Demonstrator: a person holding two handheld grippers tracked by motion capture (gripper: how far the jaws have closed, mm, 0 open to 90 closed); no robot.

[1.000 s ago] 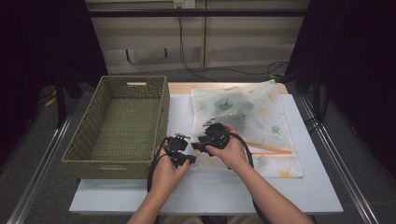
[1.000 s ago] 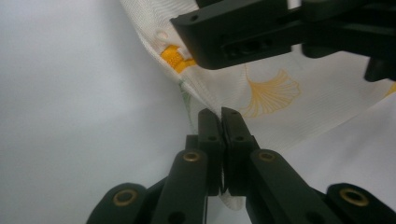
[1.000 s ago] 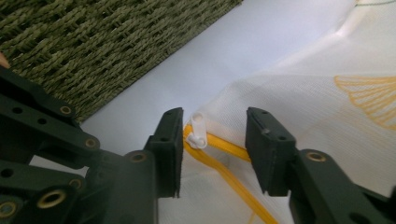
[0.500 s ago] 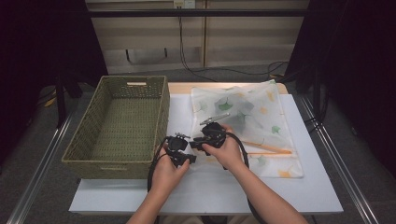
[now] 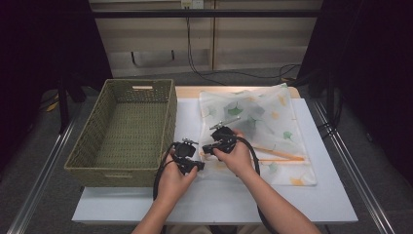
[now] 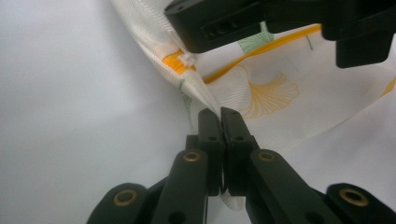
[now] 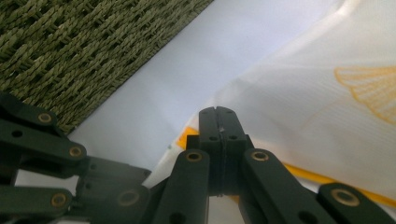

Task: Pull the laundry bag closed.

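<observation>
Grippers have moved close together at the bag's point(image 5: 253, 124) corner. Left gripper point(image 6: 220, 116) pinches its edge; right gripper point(image 7: 218, 116) pinches beside it, ready to open it.

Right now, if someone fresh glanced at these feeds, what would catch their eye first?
Probably the white mesh bag printed with ginkgo leaves, spread over the right half of the table. Next, both tongs meeting at its near left corner: the left tongs are shut on the fabric edge, and the right tongs are closed at the orange zipper end. The woven green basket sits on the left.
</observation>
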